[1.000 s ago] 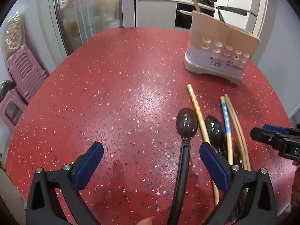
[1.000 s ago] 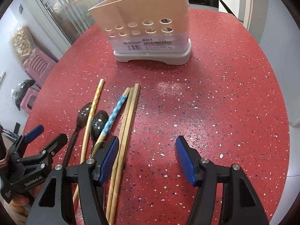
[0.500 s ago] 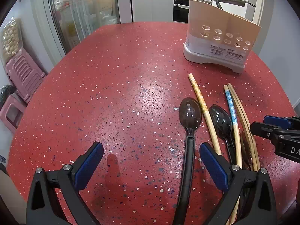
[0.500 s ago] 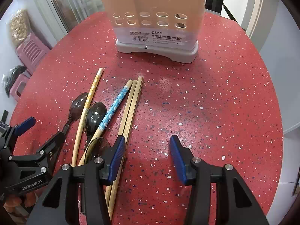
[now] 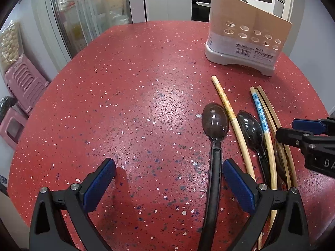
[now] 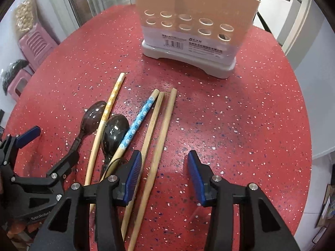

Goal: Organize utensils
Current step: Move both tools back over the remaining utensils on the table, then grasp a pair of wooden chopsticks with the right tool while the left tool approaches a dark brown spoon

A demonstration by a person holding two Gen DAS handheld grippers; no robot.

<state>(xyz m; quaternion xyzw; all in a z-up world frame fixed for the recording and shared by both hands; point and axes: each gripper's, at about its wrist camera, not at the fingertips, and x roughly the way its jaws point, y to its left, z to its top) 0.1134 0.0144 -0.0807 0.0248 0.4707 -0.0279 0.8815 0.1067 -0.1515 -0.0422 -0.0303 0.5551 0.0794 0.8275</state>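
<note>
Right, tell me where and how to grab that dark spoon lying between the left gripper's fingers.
Grip the dark spoon on its straight black handle, just below the bowl, coming down from above. It lies flat on the red table, with the handle running between the left gripper's open pads, so they would likely close across its narrow sides. The rounded bowl looks slippery.

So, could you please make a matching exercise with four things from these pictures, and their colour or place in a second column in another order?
Things:
1. utensil holder
2. flowered chopstick
3. table
4. plain chopstick

Descriptions:
A. red with small specks
B. blue with white flowers
C. beige, with round holes, on a grey base
D. lying between the pads of the right gripper, not pressed by them

Pairs: 1-C, 2-B, 3-A, 4-D
</note>
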